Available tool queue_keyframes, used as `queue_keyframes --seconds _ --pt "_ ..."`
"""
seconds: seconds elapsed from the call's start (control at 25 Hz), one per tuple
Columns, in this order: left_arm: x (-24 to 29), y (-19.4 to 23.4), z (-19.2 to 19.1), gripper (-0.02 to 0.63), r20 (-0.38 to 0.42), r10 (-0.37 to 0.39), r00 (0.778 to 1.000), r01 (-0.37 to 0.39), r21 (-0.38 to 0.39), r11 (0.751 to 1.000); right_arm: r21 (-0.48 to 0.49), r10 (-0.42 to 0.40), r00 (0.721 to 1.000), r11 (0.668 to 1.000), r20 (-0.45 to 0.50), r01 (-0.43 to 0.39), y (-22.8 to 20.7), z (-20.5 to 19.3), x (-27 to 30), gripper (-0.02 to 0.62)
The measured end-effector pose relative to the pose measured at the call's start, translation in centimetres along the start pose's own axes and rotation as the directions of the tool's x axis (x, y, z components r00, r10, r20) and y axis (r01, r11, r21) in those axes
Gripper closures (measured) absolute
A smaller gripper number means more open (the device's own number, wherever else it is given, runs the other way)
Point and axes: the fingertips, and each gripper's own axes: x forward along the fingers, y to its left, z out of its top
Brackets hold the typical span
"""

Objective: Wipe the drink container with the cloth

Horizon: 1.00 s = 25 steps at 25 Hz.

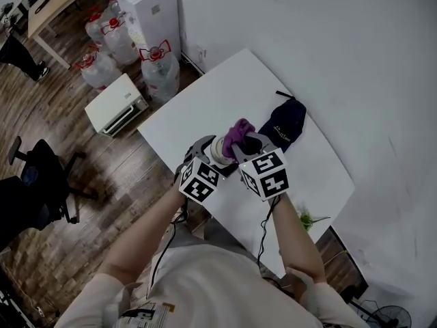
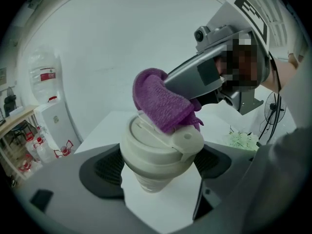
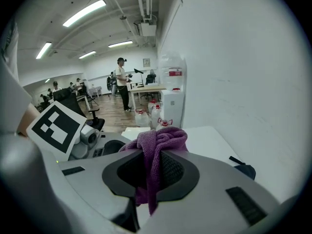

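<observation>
Cup (image 2: 160, 147), gripped by the left gripper (image 2: 159, 165) over the table (image 1: 205, 108), has the cloth (image 3: 157, 143), pinched in the right gripper (image 3: 148, 172), pressed on its lid: wiping seems begun, with the sides apparently left.
</observation>
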Motion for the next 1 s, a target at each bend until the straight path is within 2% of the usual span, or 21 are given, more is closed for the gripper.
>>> queue_keyframes --seconds 0.16,0.24,0.36,0.56,0.64,0.84,1.0 --pt "-0.2 -0.1 0.1 0.155 -0.011 -0.013 1.000 0.014 0.010 1.000 -0.075 0.039 0.999 0.996 -0.028 -0.041 2.3 0.9 1.0 0.520" --pt "-0.3 0.0 0.1 0.154 0.002 -0.009 1.000 0.009 0.012 1.000 -0.141 0.089 0.995 0.985 -0.049 -0.095 4.7 1.1 1.2 0.520" --pt "-0.2 -0.1 -0.3 0.153 0.020 -0.008 1.000 0.007 0.024 1.000 -0.232 0.112 0.990 0.964 -0.088 -0.129 7.0 0.8 0.8 0.521" --pt "-0.6 -0.2 0.1 0.153 0.051 0.001 0.999 -0.003 0.038 0.999 -0.143 0.202 0.975 0.967 -0.088 -0.213 7.4 -1.4 -1.7 0.522" --pt "-0.5 0.0 0.1 0.153 0.048 0.000 0.999 -0.001 0.032 0.999 -0.128 0.179 0.980 0.974 -0.091 -0.189 6.6 -2.0 -2.6 0.522" --pt "0.0 0.0 -0.1 0.156 0.034 -0.036 0.999 0.037 -0.023 0.999 -0.026 0.056 0.997 0.998 -0.060 -0.058 2.2 -3.1 -3.1 0.522" --pt "0.0 -0.2 -0.4 0.167 0.007 -0.066 0.998 0.066 -0.024 0.998 -0.024 -0.015 0.999 1.000 -0.030 0.015 0.1 -1.9 -1.7 0.522"
